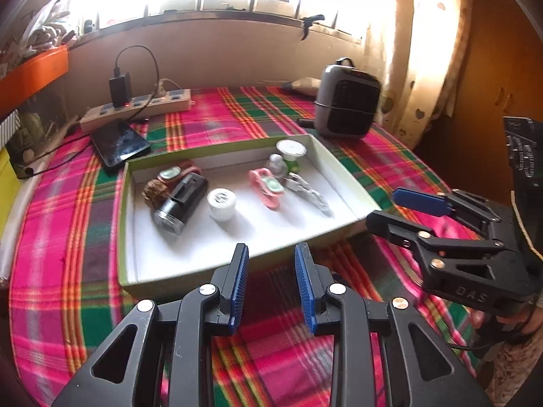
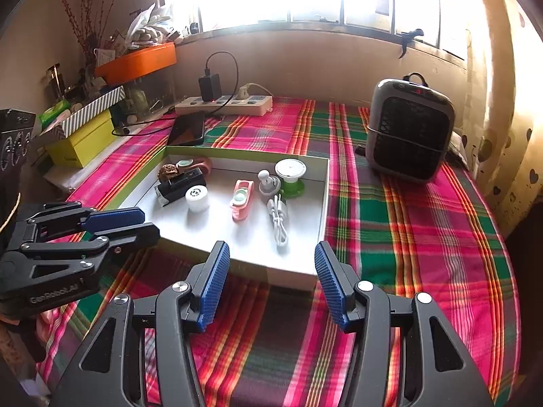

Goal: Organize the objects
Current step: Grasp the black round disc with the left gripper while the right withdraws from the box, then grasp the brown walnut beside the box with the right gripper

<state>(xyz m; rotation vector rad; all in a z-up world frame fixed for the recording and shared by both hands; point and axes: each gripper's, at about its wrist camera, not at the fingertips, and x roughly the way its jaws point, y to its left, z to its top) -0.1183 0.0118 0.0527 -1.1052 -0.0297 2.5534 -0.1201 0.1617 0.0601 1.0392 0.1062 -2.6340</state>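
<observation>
A shallow green-rimmed box lies on the plaid cloth and holds a black flashlight, a white cap, a walnut, a pink clip, a white cable, a grey figurine and a green-and-white spool. My left gripper hovers at the box's near edge, open and empty. At the box's right corner my right gripper is open wider, nothing between its fingers.
Behind the box lie a dark phone and a power strip with a plugged charger. A grey heater stands at the back right. Yellow and striped boxes sit at the left.
</observation>
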